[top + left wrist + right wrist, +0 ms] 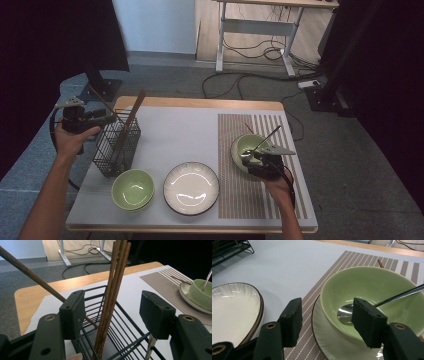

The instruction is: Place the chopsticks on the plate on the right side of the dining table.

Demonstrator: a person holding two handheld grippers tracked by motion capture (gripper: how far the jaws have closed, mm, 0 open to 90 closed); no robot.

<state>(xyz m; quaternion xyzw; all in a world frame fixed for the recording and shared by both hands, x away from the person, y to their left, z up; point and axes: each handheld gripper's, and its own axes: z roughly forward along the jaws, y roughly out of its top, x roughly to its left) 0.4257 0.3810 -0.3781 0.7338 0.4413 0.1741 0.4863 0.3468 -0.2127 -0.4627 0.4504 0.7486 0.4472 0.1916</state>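
Taking the plate (pixel 191 188) at the worktop's (pixel 175 130) near edge as the anchor: a bowl (pixel 133 188) sits just left of it, and the wire rack (pixel 117 145) with chopsticks (pixel 129 125) in it is behind that bowl. Off to the right, a second bowl (pixel 248 148) with a spoon (pixel 362 309) in it sits on a saucer (pixel 329 340) on the placemat (pixel 252 200).

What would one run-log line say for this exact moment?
left gripper: open at chopsticks in wire basket | right gripper: open over green bowl with spoon
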